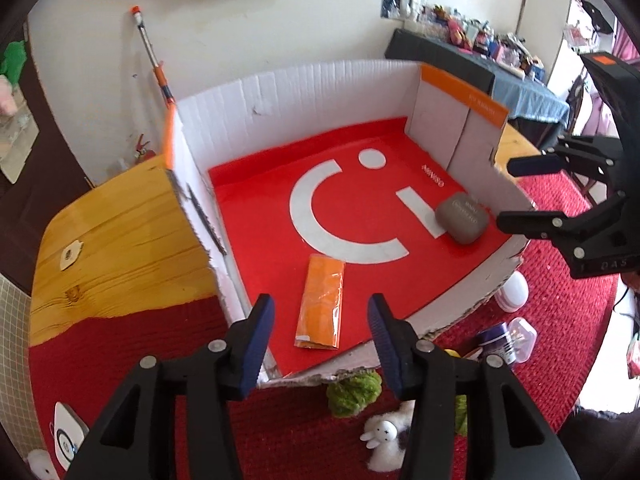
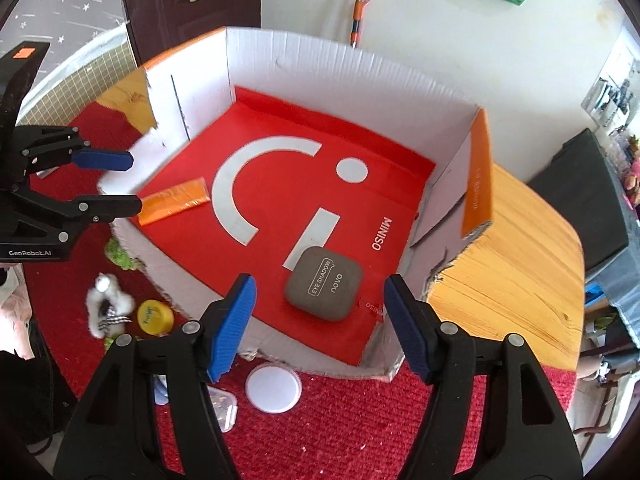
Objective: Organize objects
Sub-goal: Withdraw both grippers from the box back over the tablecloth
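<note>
With the packet (image 1: 320, 302) and case (image 2: 324, 290) already in the box (image 1: 280, 92), both grippers (image 1: 320, 344) (image 2: 318, 326) hang released and empty (jaws wide), so reach next for the tabletop's loose jar (image 2: 273, 387), approaching squarely.

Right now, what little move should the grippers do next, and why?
Probably lower the open right gripper toward the round white lid on the red mat. The white cardboard box already holds the grey eyeshadow case and orange packet; the lid lies outside.
</note>
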Action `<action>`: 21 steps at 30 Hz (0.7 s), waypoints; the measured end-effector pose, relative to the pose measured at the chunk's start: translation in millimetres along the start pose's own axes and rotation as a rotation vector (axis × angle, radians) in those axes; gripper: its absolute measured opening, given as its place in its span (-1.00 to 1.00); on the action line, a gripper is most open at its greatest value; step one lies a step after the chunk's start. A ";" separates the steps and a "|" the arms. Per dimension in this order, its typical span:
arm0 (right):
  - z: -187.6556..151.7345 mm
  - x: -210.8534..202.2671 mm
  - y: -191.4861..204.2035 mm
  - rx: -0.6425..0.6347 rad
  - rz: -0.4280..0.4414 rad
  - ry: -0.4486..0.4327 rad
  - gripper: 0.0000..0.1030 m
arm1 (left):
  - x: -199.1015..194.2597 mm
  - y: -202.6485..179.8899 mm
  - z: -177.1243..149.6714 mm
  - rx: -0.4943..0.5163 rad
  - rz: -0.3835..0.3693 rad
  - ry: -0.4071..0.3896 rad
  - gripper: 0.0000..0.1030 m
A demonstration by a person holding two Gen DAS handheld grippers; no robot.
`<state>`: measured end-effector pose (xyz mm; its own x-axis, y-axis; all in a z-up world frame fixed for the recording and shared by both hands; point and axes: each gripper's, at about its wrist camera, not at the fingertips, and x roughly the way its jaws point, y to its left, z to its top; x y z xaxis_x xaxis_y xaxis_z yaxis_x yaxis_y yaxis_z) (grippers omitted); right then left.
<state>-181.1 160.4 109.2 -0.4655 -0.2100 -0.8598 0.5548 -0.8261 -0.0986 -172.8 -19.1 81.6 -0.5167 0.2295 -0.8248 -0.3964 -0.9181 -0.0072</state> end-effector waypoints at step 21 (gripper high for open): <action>-31.0 -98.7 36.9 0.079 -0.135 -0.351 0.72 | -100.6 -33.2 -28.3 -0.065 0.137 -0.336 0.54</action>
<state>-93.3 166.9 174.9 -0.7463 -0.2511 -0.6164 0.4235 -0.8936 -0.1486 -86.1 -20.9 148.9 -0.7864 0.1867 -0.5888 -0.2631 -0.9637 0.0458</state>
